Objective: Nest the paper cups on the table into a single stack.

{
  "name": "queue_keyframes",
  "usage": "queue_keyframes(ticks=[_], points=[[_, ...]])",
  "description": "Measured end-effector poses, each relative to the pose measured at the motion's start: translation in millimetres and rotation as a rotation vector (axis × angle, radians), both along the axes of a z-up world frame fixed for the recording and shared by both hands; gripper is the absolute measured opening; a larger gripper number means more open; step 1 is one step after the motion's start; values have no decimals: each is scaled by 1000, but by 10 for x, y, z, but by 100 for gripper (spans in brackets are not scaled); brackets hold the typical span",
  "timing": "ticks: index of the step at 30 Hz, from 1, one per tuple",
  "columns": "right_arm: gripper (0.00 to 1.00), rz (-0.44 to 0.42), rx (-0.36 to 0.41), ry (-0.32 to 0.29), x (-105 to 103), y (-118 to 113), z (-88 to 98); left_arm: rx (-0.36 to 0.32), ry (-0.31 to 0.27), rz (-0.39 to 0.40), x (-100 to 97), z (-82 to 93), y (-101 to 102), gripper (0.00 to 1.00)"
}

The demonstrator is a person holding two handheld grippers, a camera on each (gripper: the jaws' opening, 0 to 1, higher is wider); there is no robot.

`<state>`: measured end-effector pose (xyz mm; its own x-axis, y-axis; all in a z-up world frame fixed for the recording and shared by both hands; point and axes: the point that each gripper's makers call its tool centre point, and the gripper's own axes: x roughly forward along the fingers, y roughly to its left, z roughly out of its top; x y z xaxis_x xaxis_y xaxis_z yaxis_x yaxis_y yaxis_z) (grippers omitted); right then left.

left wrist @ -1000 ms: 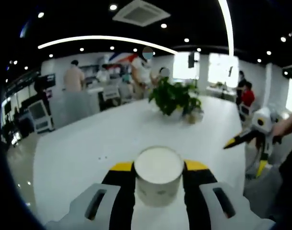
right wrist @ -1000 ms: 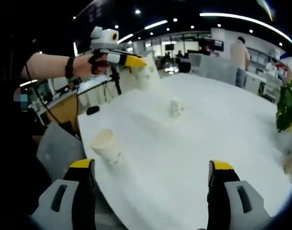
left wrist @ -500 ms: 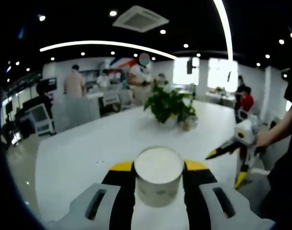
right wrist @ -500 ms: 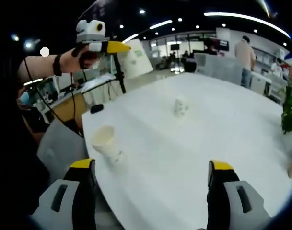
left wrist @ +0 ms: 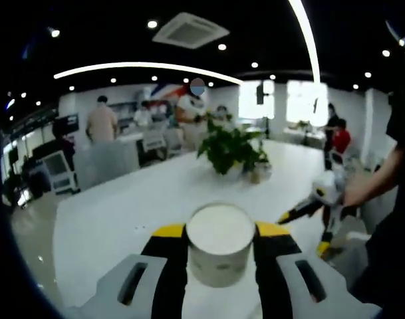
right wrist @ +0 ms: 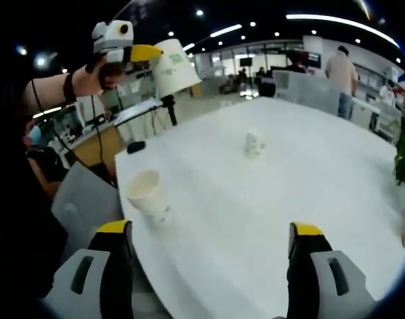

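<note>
In the left gripper view, my left gripper is shut on a white paper cup, its open mouth facing the camera, held above the white table. That same held paper cup hangs in the air at the upper left of the right gripper view, in the left gripper. My right gripper stands open over the table's near part with nothing between its fingers. A paper cup stands near the table's left corner. Another paper cup stands farther out, mid-table. The right gripper also enters at the right of the left gripper view.
A potted plant stands on the far part of the table. Several people stand or sit around desks behind. A small dark object lies at the table's far left corner, near a tripod.
The left gripper has lifted the held cup higher and nearer in the right gripper view. In the left gripper view the right gripper has shifted leftward and lower. The standing cups have not moved.
</note>
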<state>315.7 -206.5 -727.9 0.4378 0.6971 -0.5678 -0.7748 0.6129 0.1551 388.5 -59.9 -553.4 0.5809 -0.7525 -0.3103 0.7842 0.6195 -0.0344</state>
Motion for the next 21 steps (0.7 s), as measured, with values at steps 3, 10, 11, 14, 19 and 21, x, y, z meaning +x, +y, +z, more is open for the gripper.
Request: queue_keyframes(ticks=[3, 10, 11, 14, 19, 21], points=[[95, 1, 7, -4, -9, 36, 34, -4, -8, 0, -44, 30, -7, 37], [95, 4, -8, -8, -48, 46, 5, -14, -1, 9, -129, -49, 9, 37], [95, -1, -3, -2, -60, 48, -10, -20, 8, 8, -167, -88, 9, 37], [95, -4, 2, 4, -85, 57, -26, -31, 27, 15, -241, -135, 15, 37], [95, 3, 10, 7, -104, 107, -49, -39, 41, 33, -326, -193, 43, 37], [95, 8, 2, 7, -90, 114, -73, -34, 46, 39, -342, -216, 53, 37]])
